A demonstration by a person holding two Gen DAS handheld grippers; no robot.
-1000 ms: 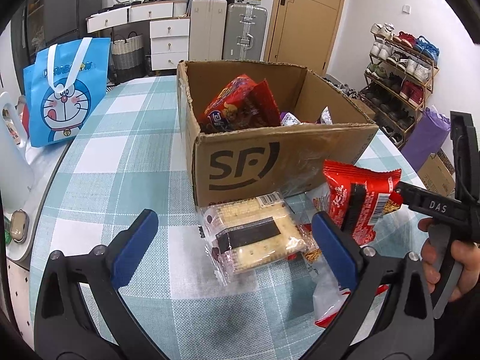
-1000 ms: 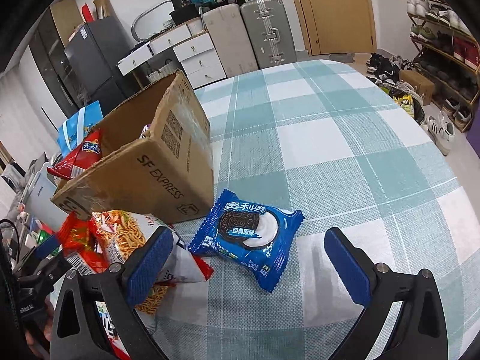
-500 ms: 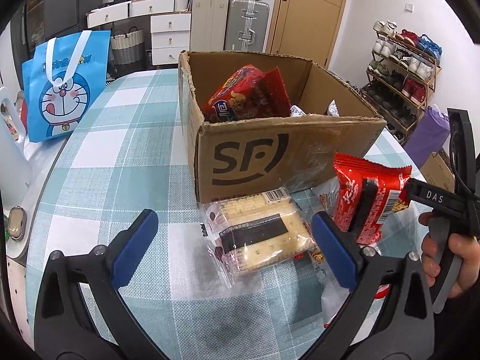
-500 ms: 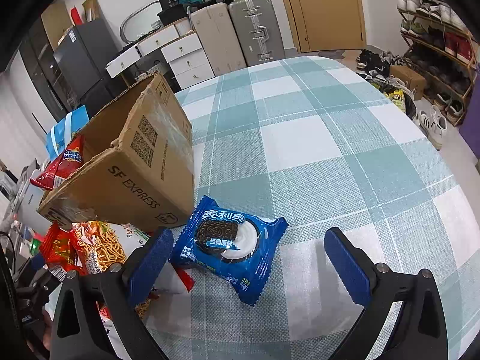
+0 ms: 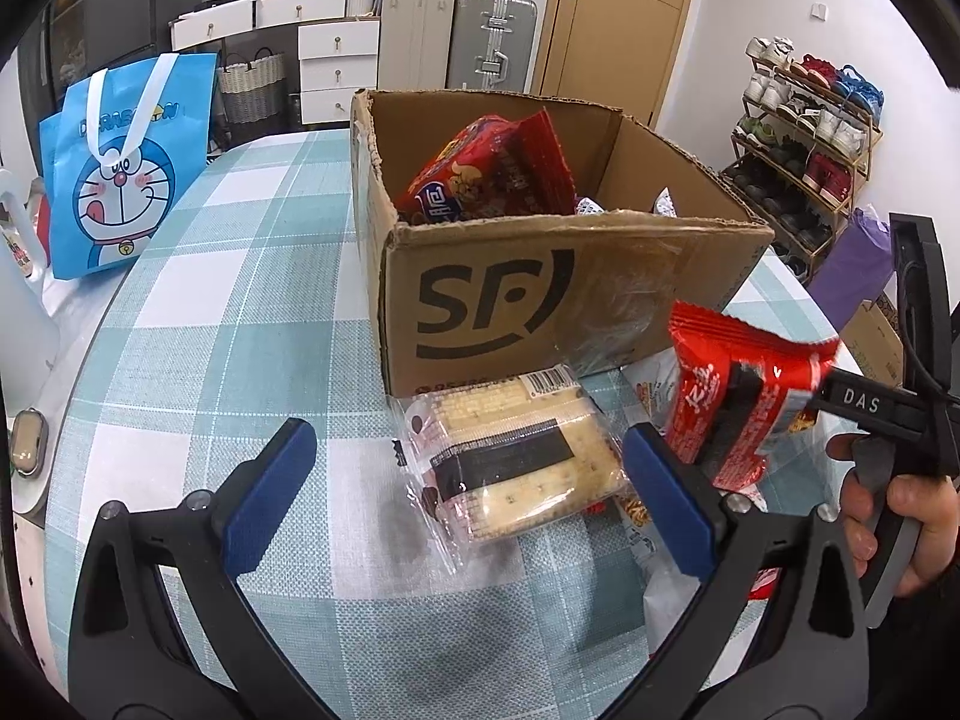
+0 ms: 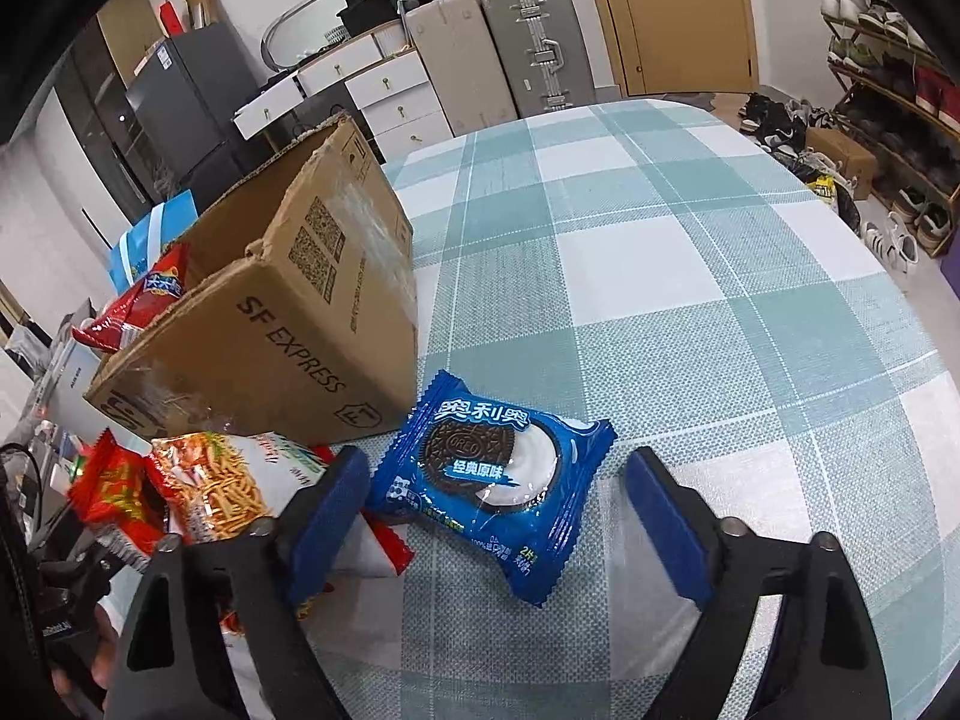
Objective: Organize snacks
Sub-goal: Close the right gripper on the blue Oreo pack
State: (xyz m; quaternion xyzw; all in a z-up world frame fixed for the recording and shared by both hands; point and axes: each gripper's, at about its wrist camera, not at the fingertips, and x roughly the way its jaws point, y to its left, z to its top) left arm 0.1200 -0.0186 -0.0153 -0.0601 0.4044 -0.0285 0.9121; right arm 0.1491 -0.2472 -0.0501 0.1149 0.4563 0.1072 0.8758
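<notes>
Both cameras sit low and close over the table [image 5: 228, 312], angled downward. The left wrist view faces the box's [image 5: 540, 300] logo side head-on. The right wrist view looks from right of the box [image 6: 288, 324], along its side. Both views share the box.

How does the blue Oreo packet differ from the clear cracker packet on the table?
The Oreo packet has an opaque blue wrapper printed with a cookie; the cracker packet is clear, showing pale crackers under a black band. The Oreo packet lies alone between the right tongs; the cracker packet sits before the left tongs, close to the cardboard box. Both lie flat on the checked tablecloth, ungripped.
</notes>
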